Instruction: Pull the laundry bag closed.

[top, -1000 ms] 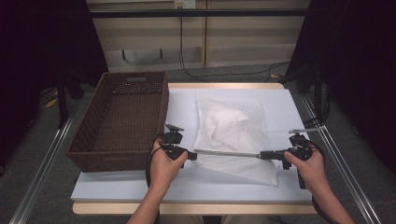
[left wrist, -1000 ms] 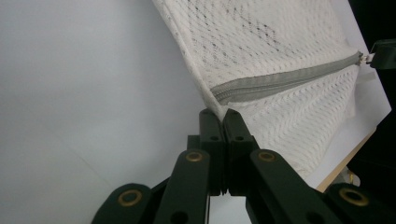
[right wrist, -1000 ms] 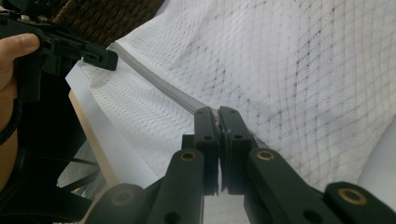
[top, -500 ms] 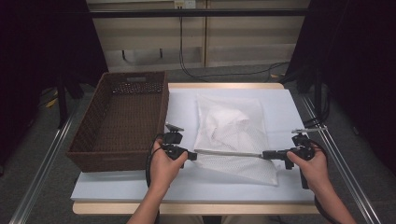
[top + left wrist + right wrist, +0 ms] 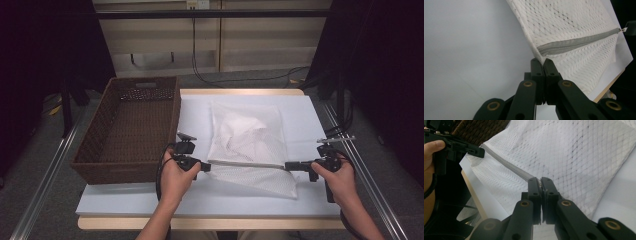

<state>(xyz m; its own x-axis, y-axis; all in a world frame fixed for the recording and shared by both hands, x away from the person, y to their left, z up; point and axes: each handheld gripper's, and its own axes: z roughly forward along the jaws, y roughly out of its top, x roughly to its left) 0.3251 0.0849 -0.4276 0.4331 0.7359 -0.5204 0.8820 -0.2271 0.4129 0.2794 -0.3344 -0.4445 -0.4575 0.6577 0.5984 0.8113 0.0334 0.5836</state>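
Observation:
A white mesh laundry bag point(image 5: 247, 130) lies flat on the white table point(image 5: 200, 200), with clothes dimly visible inside. Its grey zipper point(image 5: 245, 163) runs straight across the near part of the bag. My left gripper point(image 5: 207, 165) is shut on the bag's fabric at the zipper's left end point(image 5: 544, 61). My right gripper point(image 5: 287, 165) is shut on the zipper pull at the right end point(image 5: 540, 180). The zipper point(image 5: 579, 41) is stretched taut between the two and looks closed along its length point(image 5: 506, 166). Both grippers point at each other, level with the table.
A dark brown wicker basket point(image 5: 172, 120) stands on the table's left side, close to my left hand; its corner point(image 5: 481, 127) appears in the right gripper view. The table's near edge point(image 5: 210, 222) is just below the hands. Cables lie on the floor beyond.
My right hand has drifted very slightly to the right along the zipper line. The left gripper and the bag stay as they were.

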